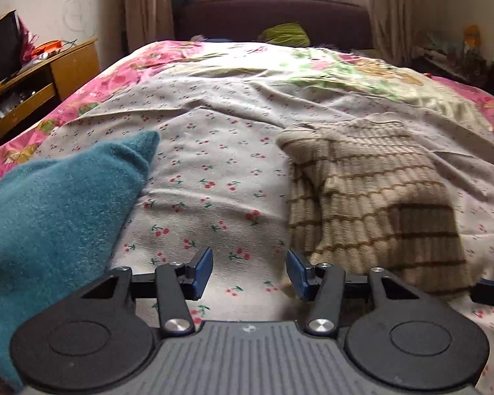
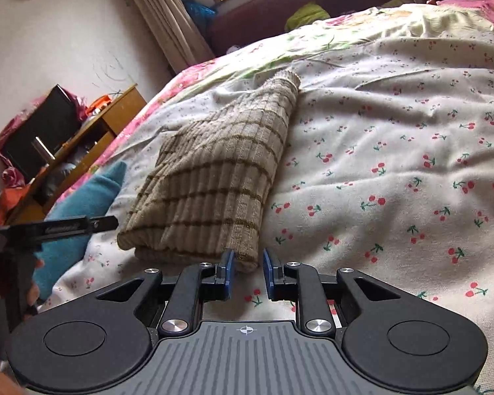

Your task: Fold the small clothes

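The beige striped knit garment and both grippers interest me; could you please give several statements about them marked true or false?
1. The beige brown-striped ribbed knit garment lies folded on the cherry-print bedsheet. True.
2. The left gripper clamps the teal fuzzy knit garment. False: it is open and holds nothing.
3. The right gripper is open by the beige garment's near corner. True.
4. The teal garment lies on top of the beige one. False: they lie apart, with bedsheet between them.

Striped sweater [image 1: 372, 197] beside teal garment [image 1: 59, 210]
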The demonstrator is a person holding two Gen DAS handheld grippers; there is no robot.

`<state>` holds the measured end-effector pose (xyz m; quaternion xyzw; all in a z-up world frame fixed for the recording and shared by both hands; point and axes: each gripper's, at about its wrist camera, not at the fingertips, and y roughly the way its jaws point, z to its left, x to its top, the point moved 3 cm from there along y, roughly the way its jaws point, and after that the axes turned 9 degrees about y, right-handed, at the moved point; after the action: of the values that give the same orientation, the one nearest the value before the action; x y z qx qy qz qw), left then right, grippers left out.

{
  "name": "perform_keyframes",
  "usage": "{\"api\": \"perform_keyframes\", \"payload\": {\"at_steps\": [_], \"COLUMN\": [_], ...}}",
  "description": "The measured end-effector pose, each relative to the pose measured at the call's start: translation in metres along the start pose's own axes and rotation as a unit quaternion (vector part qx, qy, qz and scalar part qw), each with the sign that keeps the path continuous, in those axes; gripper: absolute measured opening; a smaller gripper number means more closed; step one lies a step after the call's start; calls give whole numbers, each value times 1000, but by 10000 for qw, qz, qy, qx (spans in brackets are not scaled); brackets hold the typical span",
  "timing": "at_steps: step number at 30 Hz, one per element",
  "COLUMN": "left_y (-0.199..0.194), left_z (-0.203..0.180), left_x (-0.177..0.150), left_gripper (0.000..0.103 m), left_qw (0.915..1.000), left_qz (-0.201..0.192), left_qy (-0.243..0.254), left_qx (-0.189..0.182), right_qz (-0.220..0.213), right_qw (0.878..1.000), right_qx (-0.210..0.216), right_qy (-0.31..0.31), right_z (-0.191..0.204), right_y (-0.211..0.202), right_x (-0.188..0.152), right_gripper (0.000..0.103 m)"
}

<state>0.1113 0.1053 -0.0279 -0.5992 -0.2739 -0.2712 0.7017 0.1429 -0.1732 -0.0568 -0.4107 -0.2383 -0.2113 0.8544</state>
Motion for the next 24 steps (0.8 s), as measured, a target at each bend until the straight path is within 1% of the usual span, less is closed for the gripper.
{"api": "perform_keyframes", "payload": {"at_steps": [2,3,4,6,7,9,10,11,13,16,17,18,19,20,22,23,24], "left_y": [-13,-17,-18,-11,-6,4,8,10,12,10,11,12,14,18,23,24,24], "left_z": [-11,-20,-28,-43,-47,-50,-50,-51,-52,-56,-56,-56,-56,-57,-58,-58,-55], "left_x": [-3,-3,-4,-6,-8,-10,-10,-10,-10,-13,-14,-14,-13,-12,-9,-8,-6], "left_gripper": [62,63,63,64,64,64,64,63,61,56,52,45,41,31,27,26,26], "left_qw": [9995,9983,9966,9916,9897,9874,9866,9857,9837,9781,9768,9772,9782,9794,9815,9830,9845], "left_qz": [-166,-242,-287,-262,-219,-139,-111,-112,-137,-227,-231,-198,-166,-143,-117,-116,-120], "left_qy": [206,426,702,1249,1403,1556,1614,1669,1783,2056,2120,2096,2044,1981,1877,1795,1705], "left_qx": [-193,-304,-310,-196,-192,-241,-225,-189,-199,-205,-221,-279,-328,-364,-357,-368,-383], "right_qz": [40,57,52,30,25,-16,-43,-65,-11,24,17,6,19,48,52,47,28], "right_qw": [10000,10000,9999,9998,9996,9991,9987,9979,9955,9905,9891,9884,9878,9874,9860,9851,9847], "right_qx": [24,54,72,65,68,69,57,38,0,-100,-133,-151,-160,-179,-383,-501,-619], "right_qy": [-16,-30,-73,-195,-257,-411,-509,-650,-948,-1374,-1468,-1513,-1547,-1572,-1623,-1646,-1629], "right_z": [1,2,4,8,9,13,15,18,24,33,35,36,37,38,39,39,38], "right_y": [1,2,2,2,2,0,0,0,3,6,7,8,10,13,20,23,24], "right_x": [-1,-2,-3,-5,-6,-7,-7,-8,-12,-20,-22,-22,-23,-22,-21,-21,-20], "right_gripper": [21,21,21,21,21,22,26,28,32,32,32,32,32,32,31,28,17]}}
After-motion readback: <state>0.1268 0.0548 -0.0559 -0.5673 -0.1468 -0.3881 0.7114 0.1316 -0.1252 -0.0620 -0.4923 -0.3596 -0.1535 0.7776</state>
